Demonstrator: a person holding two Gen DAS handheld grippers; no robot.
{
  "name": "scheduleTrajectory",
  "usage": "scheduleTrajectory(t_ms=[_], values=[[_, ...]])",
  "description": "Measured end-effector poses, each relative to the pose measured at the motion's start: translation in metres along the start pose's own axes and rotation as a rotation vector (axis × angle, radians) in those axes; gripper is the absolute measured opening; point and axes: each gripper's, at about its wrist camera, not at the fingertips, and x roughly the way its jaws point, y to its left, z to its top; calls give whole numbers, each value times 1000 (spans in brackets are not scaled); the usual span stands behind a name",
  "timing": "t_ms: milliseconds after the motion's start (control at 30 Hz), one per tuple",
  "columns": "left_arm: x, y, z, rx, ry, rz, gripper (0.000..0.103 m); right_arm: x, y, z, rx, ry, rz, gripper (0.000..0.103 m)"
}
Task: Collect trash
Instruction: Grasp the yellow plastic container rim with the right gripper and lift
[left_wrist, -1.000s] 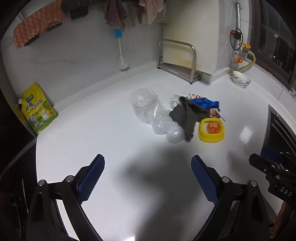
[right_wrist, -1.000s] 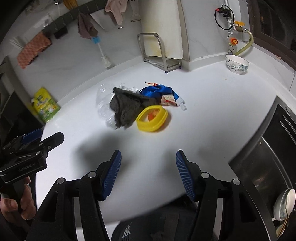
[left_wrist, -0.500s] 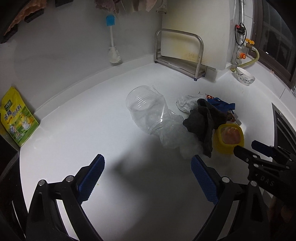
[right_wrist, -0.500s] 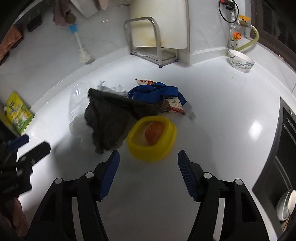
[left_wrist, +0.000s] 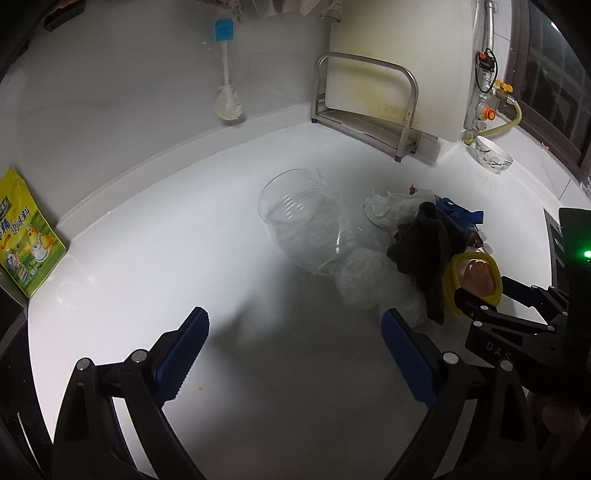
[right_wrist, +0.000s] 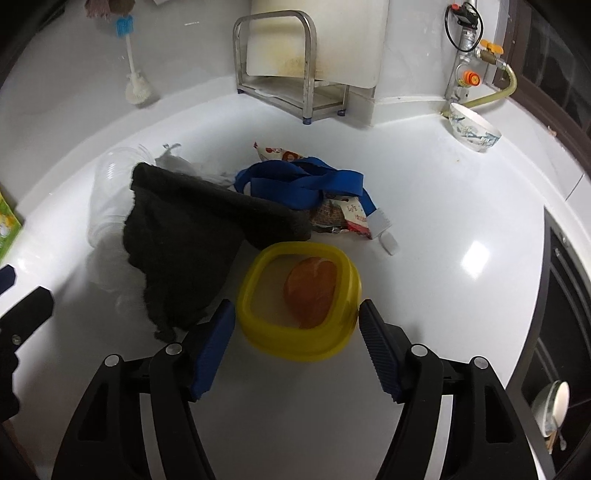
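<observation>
The yellow container (right_wrist: 299, 306) is a shallow plastic tub with rounded corners, and an orange piece of food (right_wrist: 312, 293) lies inside it. It stands on the white counter (right_wrist: 461, 229), at the near edge of the trash pile. A dark cloth (right_wrist: 192, 251) lies just beside it on its left side, and a blue strap (right_wrist: 306, 184) lies behind it. My right gripper (right_wrist: 295, 341) has just been opening; its jaws stand apart with the container's near rim between them, and whether the pads touch it I cannot tell. My left gripper (left_wrist: 293, 350) is also apart and holds nothing; a crushed clear bottle (left_wrist: 306, 225) lies ahead of it.
</observation>
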Motion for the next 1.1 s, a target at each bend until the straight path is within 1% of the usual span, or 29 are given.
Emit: scheduleTrajectory(t_ms=[100, 167, 400, 667, 833, 1100], values=[[2, 2, -1, -8, 6, -2, 93, 3, 2, 1, -11, 8, -21, 67], [3, 2, -1, -11, 9, -4, 93, 4, 2, 2, -10, 7, -20, 67], [4, 1, -1, -10, 12, -12, 93, -3, -5, 4, 15, -22, 34, 66], [4, -9, 0, -7, 21, -40, 93, -28, -18, 6, 53, -84, 79, 66], [8, -20, -1, -13, 28, -56, 93, -42, -30, 0, 80, -105, 81, 66], [22, -38, 1, -18, 37, -78, 93, -57, -58, -18, 148, -111, 88, 66]])
